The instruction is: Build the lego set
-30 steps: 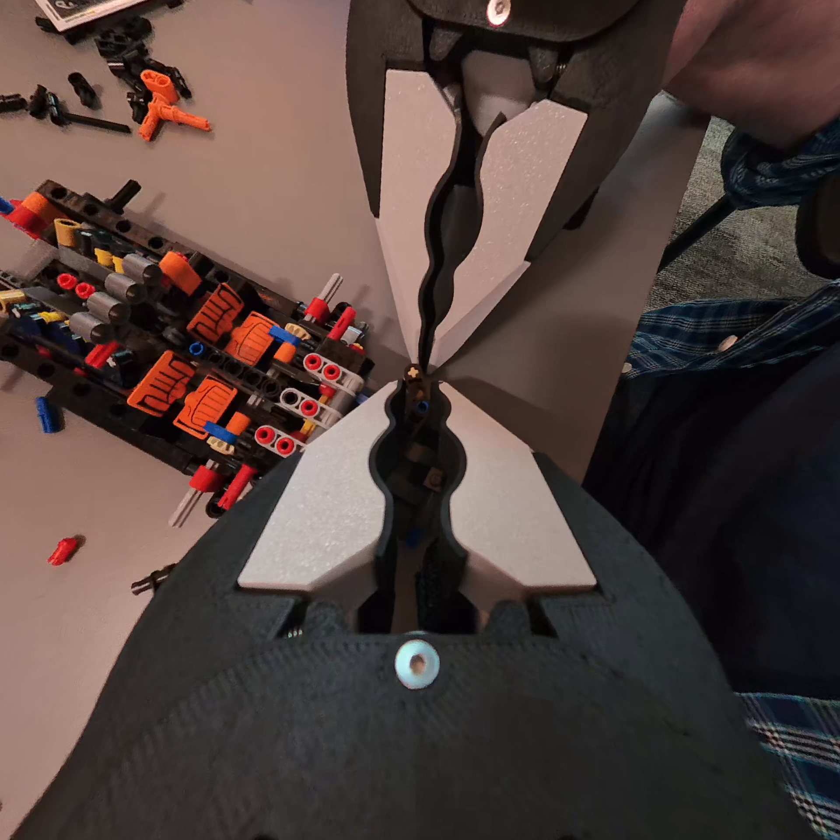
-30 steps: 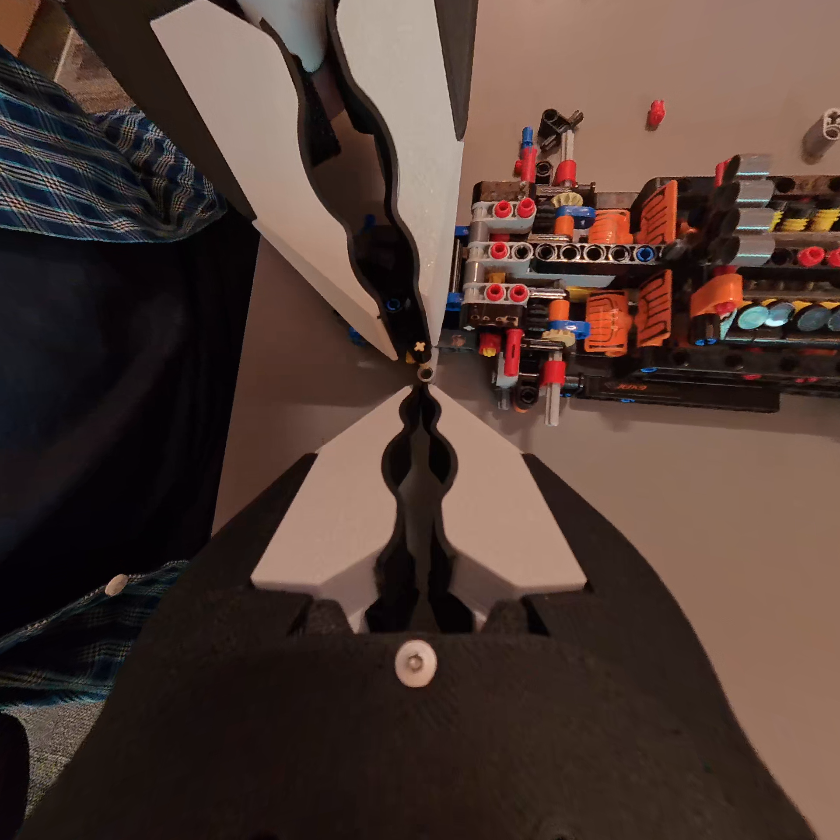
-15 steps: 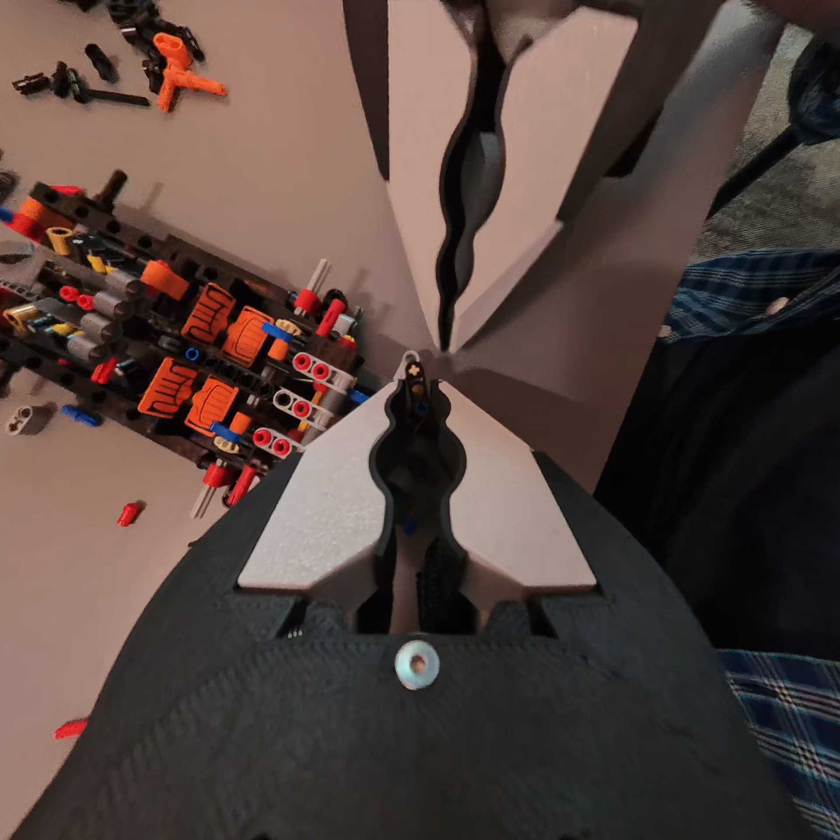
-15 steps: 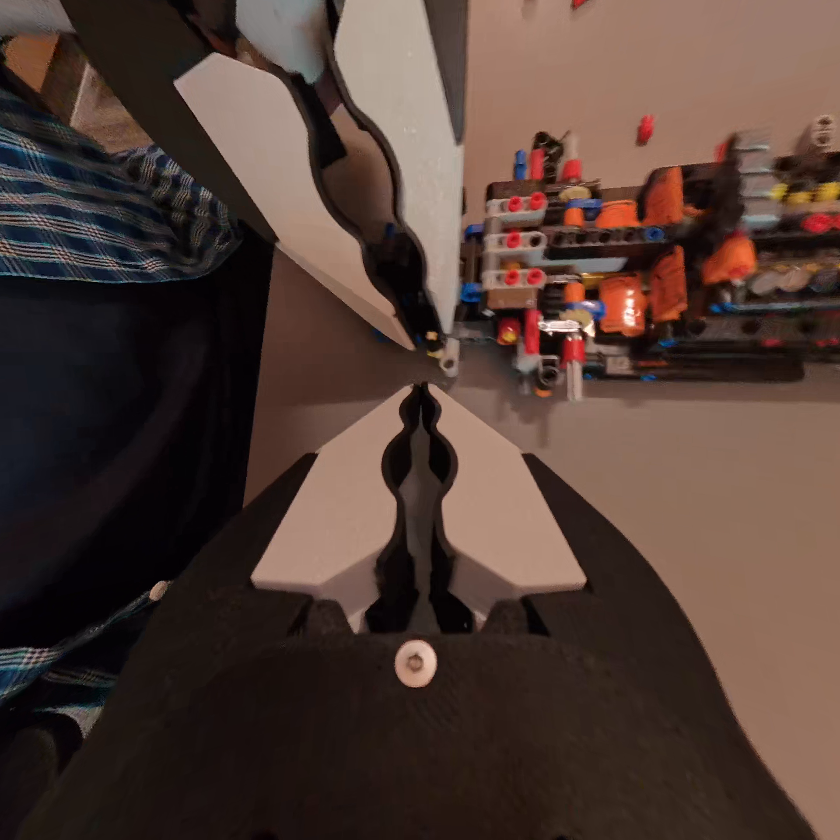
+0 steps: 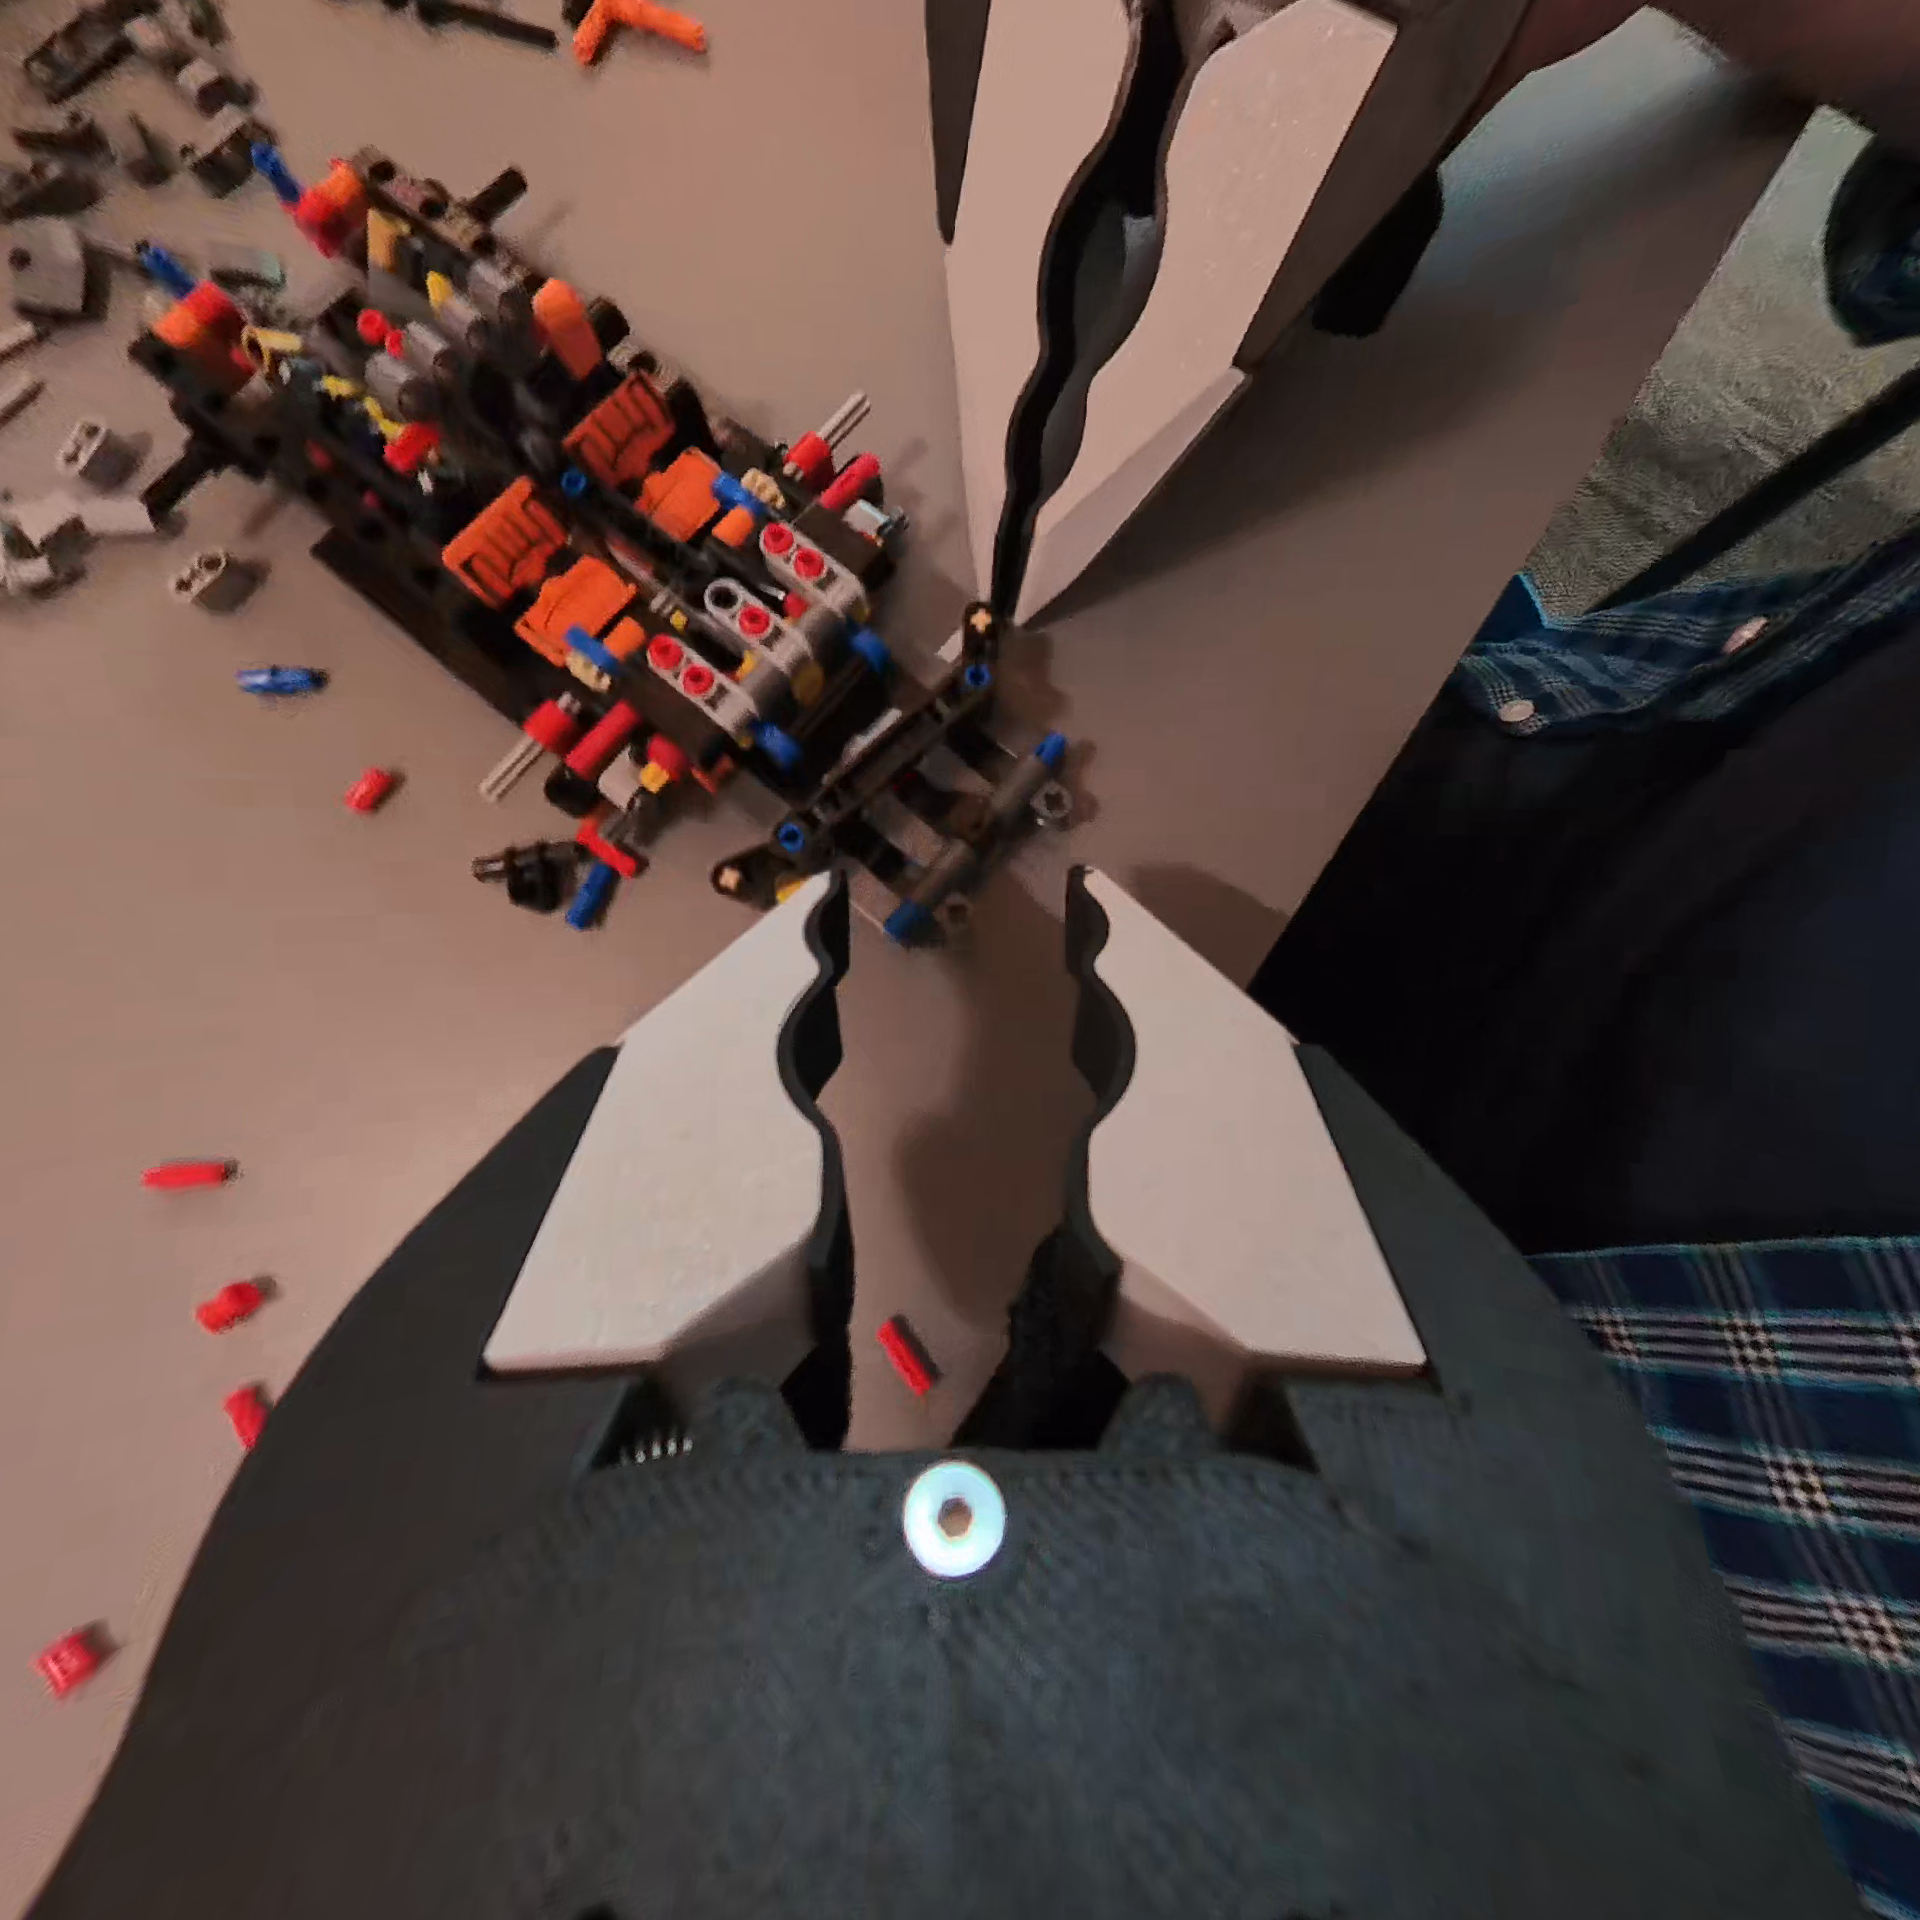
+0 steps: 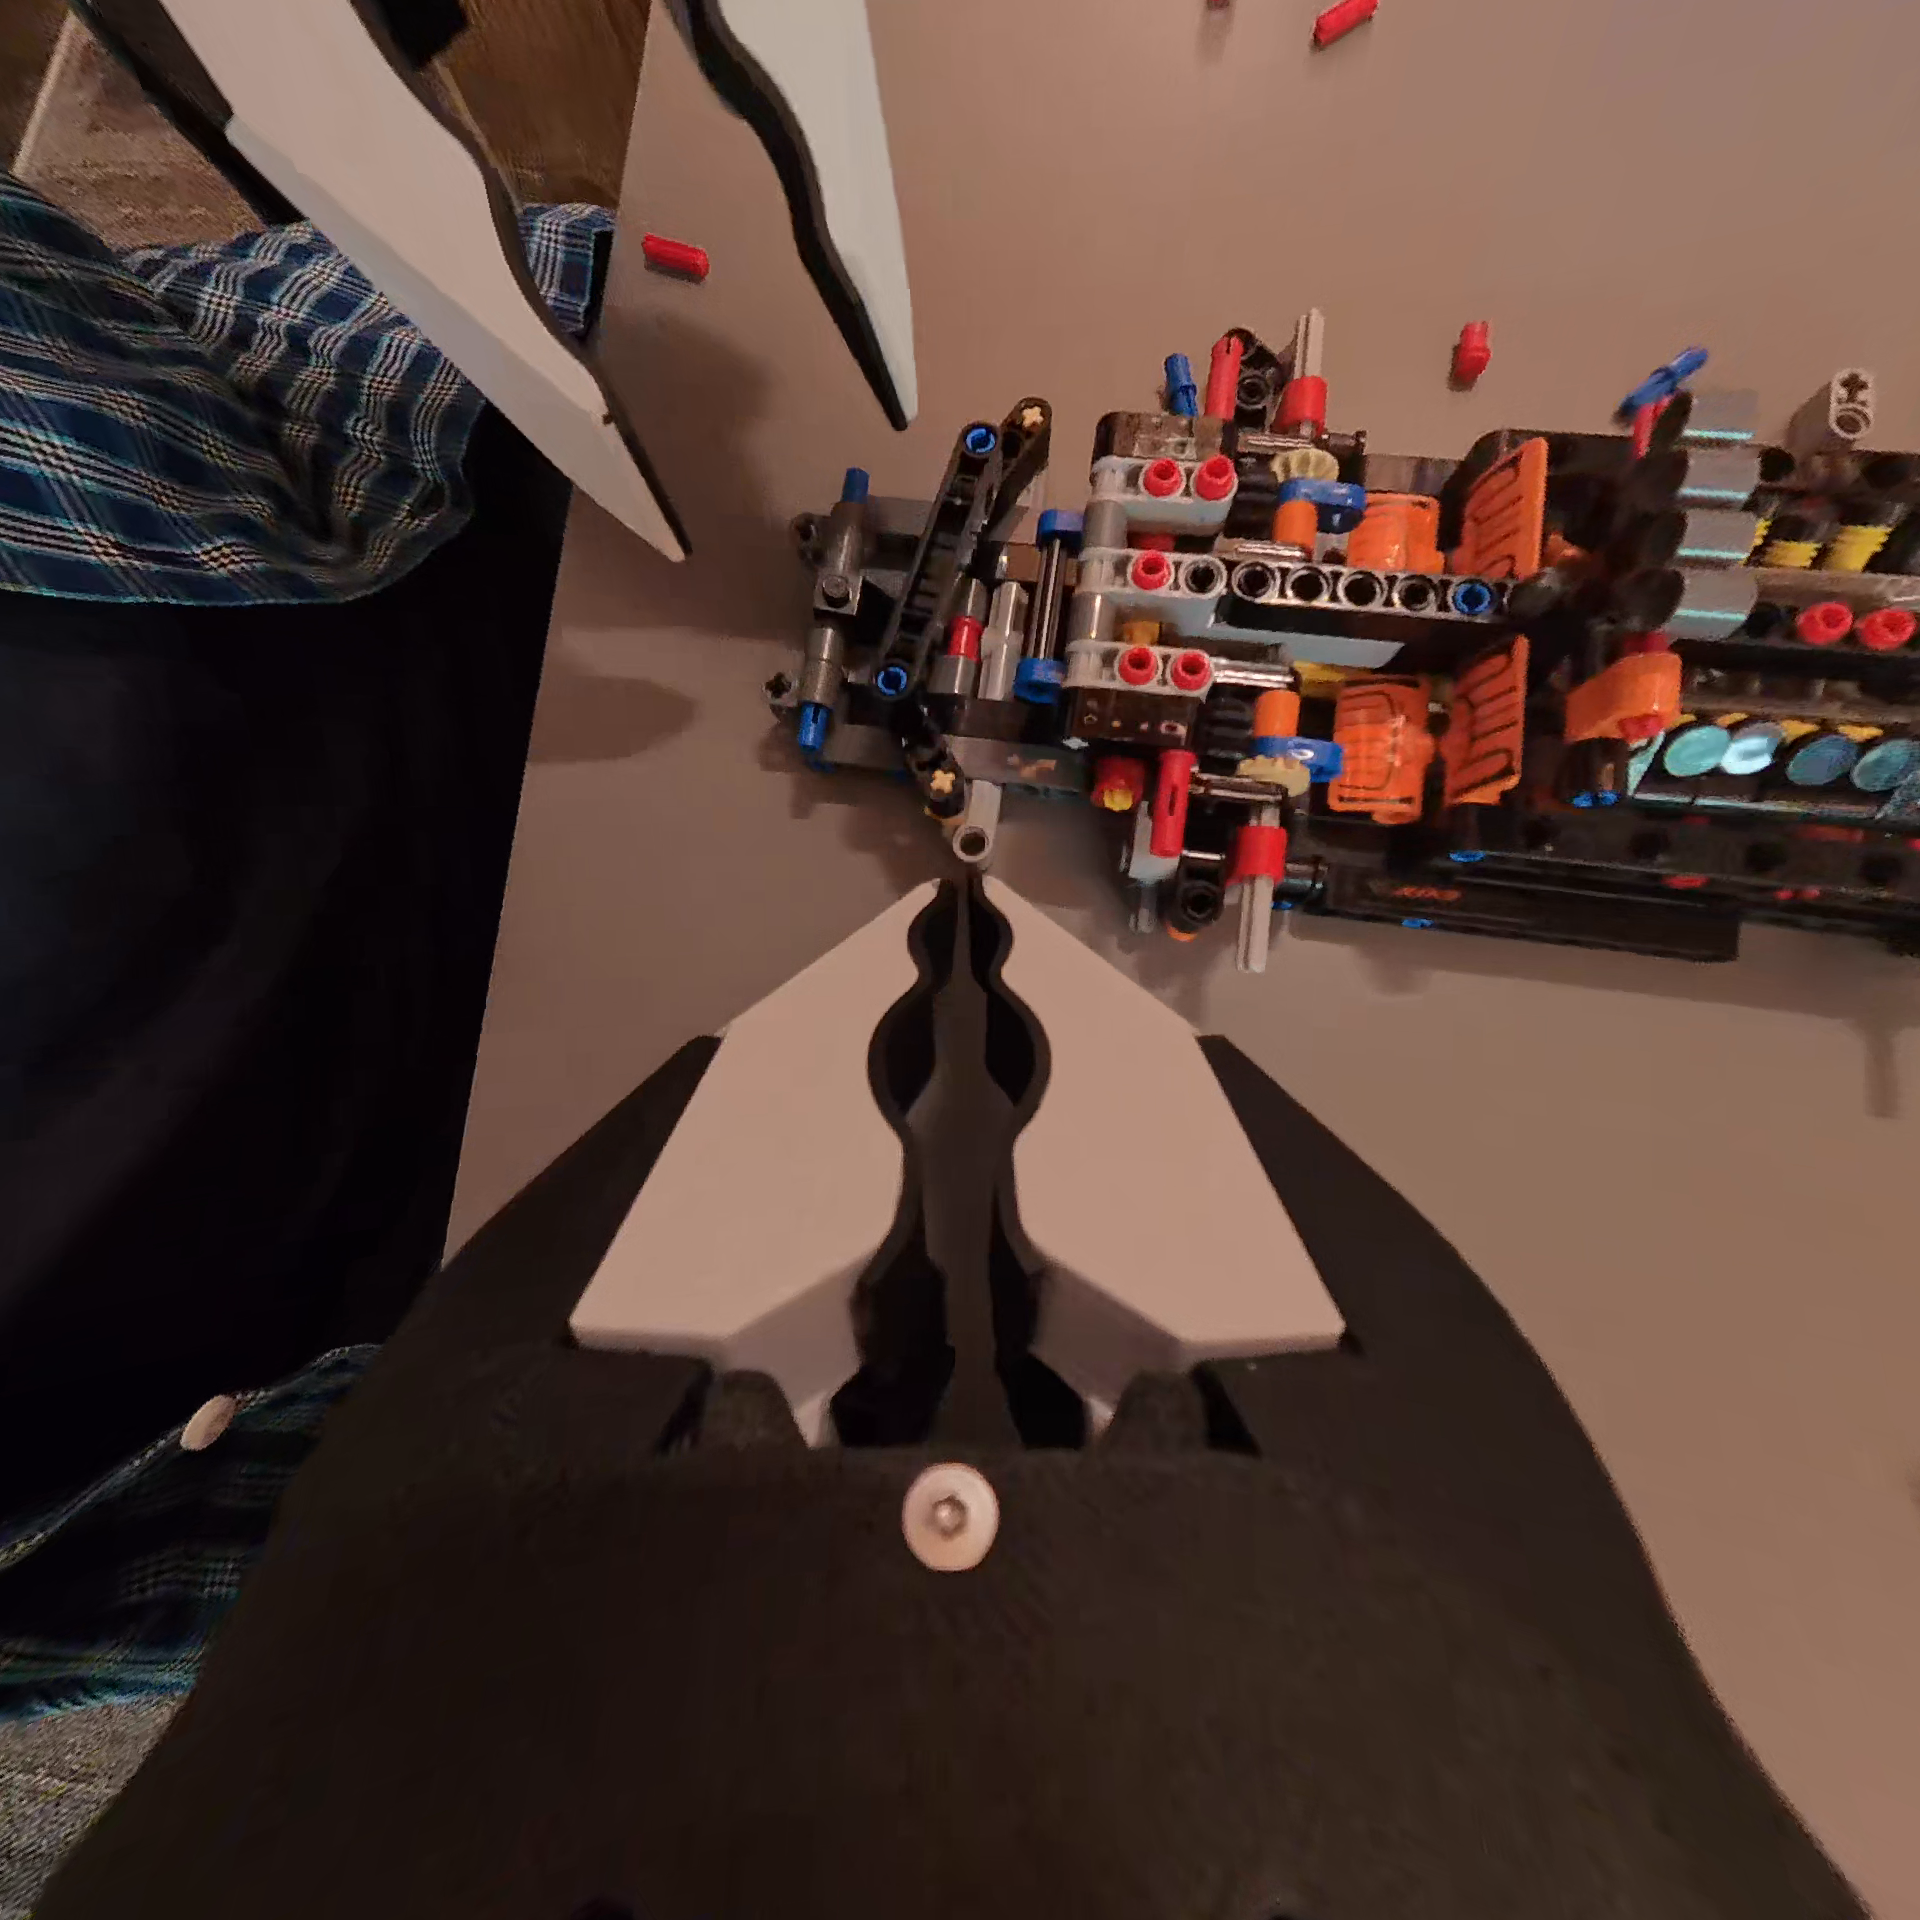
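Observation:
The long black and orange lego chassis [image 5: 582, 520] lies on the table and also shows in the right wrist view [image 6: 1455, 644]. A small black and grey sub-assembly [image 6: 935, 603] with blue pins rests against its near end [image 5: 914, 790]. My left gripper [image 5: 956, 883] is open and empty, just short of that sub-assembly; it shows at the upper left of the right wrist view [image 6: 787, 486]. My right gripper [image 6: 961, 883] is shut, its tips right at a thin grey connector [image 6: 974, 842] that sticks out of the sub-assembly. It reaches down from the top of the left wrist view [image 5: 1003, 613].
Loose red pins [image 5: 187, 1174] and a blue pin [image 5: 281, 681] lie on the table; one red pin [image 5: 904, 1351] lies between my left fingers. Grey and black loose parts [image 5: 62, 260] sit at the far left. The table edge [image 6: 540, 727] and a person's plaid shirt [image 5: 1766, 1455] are close. Left tips to right tips: about 7 cm.
My left gripper has opened, let go of the sub-assembly and drawn back. The sub-assembly now lies at the chassis end. My right gripper stays shut.

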Demonstrator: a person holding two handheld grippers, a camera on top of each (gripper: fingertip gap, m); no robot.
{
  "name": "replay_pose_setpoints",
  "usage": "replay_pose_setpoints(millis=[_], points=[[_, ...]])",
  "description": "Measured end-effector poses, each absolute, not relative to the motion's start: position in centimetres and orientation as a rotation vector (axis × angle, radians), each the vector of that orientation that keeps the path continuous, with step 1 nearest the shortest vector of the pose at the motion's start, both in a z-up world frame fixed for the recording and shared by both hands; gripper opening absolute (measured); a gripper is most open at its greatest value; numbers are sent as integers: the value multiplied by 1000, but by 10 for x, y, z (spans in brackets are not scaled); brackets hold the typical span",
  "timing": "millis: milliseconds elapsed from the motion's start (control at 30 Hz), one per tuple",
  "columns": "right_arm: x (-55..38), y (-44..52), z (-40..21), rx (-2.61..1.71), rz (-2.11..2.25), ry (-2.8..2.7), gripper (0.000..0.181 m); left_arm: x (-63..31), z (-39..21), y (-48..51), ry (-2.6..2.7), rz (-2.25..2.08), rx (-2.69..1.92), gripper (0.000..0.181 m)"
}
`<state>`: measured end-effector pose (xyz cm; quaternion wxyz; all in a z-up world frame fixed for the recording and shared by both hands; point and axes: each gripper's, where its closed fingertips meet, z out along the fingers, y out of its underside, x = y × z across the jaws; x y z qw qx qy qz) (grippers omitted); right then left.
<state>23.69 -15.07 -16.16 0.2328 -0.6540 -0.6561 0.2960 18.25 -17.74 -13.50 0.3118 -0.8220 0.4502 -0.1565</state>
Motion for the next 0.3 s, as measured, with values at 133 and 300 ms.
replay_pose_setpoints(millis=[133,300], points=[[230,-154,-162,-1787,825,-1814,0,177,-148,-180,1097,-368,-2228,40],[218,-159,-162,-1772,827,-1828,0,166,-151,-172,1080,-352,-2228,34]])
